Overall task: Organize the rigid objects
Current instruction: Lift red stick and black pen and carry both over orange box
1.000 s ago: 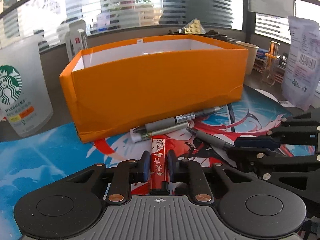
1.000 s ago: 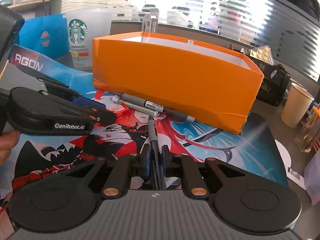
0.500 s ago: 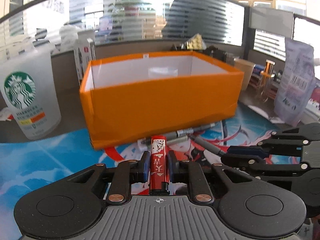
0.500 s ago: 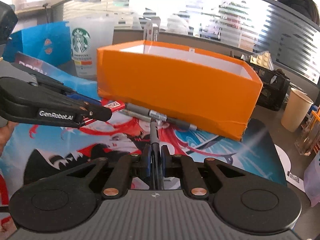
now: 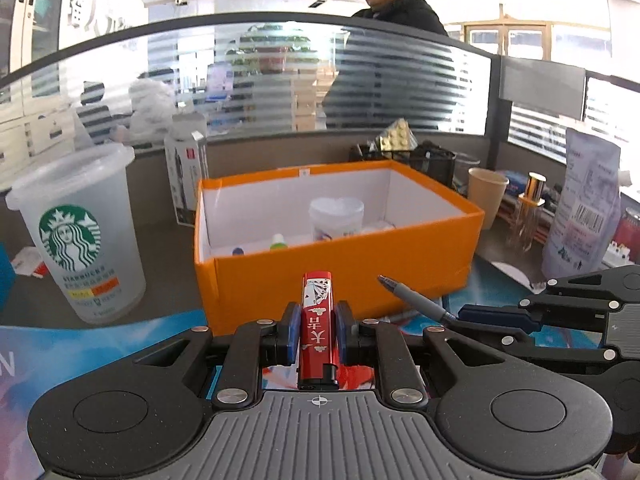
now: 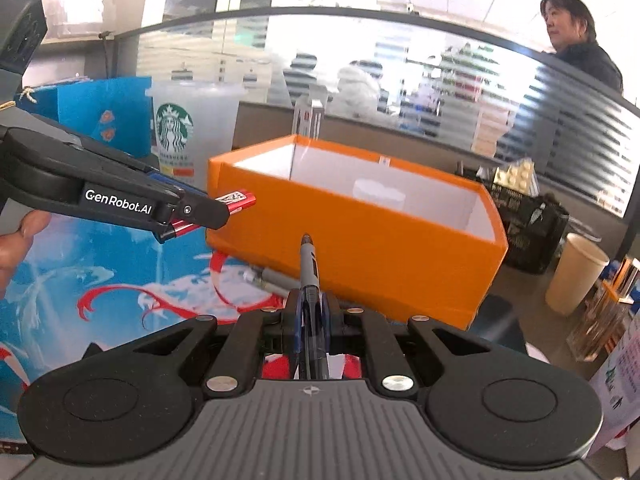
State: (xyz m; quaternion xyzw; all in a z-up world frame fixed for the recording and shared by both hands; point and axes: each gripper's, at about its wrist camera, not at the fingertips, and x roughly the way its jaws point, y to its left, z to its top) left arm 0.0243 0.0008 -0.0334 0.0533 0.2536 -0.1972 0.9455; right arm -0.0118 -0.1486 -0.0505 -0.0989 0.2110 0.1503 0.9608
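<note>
Lighter (image 5: 316,320) first: the red one sits clamped between my left gripper's (image 5: 316,330) pads, long axis pointing straight at the near wall of the orange box (image 5: 340,268), its far end level with the wall's upper part but short of the rim. My right gripper (image 6: 310,312) is closed on a grey pen (image 6: 309,264), also aimed lengthwise at the box, tip just short of the orange wall and below its rim. From the right wrist view, the left gripper (image 6: 192,210) hangs off the box's near left corner, the lighter's end (image 6: 236,200) almost at the corner edge, so I judge the left hand the nearer to the opening. Both items need to go up and forward over the near wall before release; neither is above the interior yet. Inside the box I see a white jar (image 5: 336,218) and two small bottles toward the near left. More pens (image 6: 268,278) lie on the mat against the box's base.
</note>
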